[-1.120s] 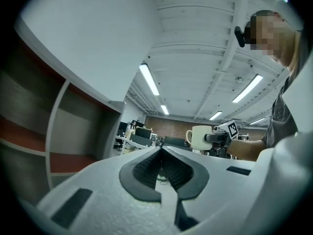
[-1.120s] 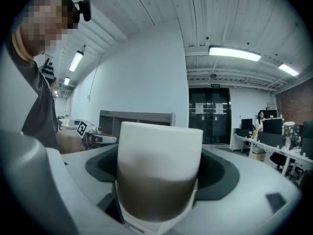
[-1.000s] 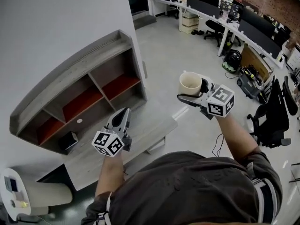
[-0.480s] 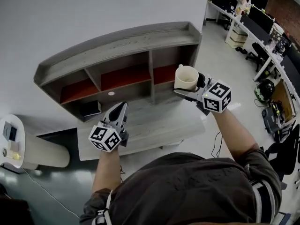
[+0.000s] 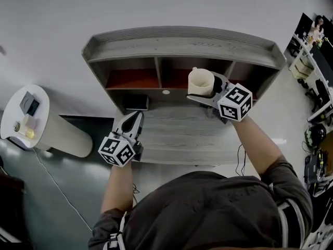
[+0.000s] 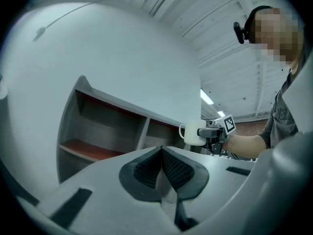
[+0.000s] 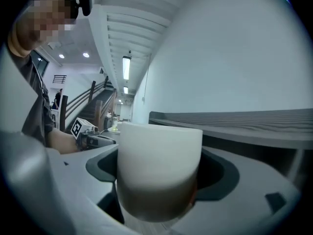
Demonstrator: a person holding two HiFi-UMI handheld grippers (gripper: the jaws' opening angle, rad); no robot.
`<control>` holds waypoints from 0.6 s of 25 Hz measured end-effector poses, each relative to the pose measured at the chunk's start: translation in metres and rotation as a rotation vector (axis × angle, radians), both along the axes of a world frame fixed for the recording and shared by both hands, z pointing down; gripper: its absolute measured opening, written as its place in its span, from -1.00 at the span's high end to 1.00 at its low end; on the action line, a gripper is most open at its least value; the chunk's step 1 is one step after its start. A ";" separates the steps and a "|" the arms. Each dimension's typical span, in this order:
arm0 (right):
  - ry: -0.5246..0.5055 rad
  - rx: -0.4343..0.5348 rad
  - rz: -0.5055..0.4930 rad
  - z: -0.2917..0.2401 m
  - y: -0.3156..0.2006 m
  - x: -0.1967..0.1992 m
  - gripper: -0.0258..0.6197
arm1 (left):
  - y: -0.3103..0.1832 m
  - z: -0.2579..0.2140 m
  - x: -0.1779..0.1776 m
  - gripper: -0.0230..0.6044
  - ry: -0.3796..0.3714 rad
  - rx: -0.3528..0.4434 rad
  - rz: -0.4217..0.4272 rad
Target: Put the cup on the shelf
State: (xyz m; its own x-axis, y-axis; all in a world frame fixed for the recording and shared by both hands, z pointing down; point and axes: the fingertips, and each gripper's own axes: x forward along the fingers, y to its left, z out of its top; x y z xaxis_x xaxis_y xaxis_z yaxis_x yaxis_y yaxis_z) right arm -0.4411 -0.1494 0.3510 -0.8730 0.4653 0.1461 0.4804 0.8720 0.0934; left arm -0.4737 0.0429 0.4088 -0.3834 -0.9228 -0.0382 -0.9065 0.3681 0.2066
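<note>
A cream cup stands upright in my right gripper, which is shut on it low on the body. The cup hangs in front of the middle compartments of the grey wooden shelf, whose inner floors are red. In the right gripper view the cup fills the space between the jaws, with the shelf's top board beyond it. My left gripper hovers lower left over the desk, shut and empty. In the left gripper view its pads meet, and the cup shows to the right.
A grey desk top lies below the shelf. A small black box sits in a lower left compartment. A white round stand with small items is at far left. Office desks and chairs are at far right.
The view has swung so the shelf now lies straight ahead. The right gripper has carried the cup closer to the shelf's middle compartments. The left gripper stays shut and low.
</note>
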 end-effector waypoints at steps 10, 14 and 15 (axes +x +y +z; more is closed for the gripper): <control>0.018 -0.001 -0.248 0.015 0.149 -0.107 -0.45 | 0.126 0.008 -0.043 0.93 0.018 -0.007 -0.214; 0.026 0.010 -0.286 0.028 0.191 -0.147 -0.45 | 0.163 0.011 -0.056 0.93 0.016 -0.017 -0.274; 0.027 0.014 -0.290 0.032 0.199 -0.157 -0.45 | 0.171 0.013 -0.058 0.93 0.014 -0.018 -0.289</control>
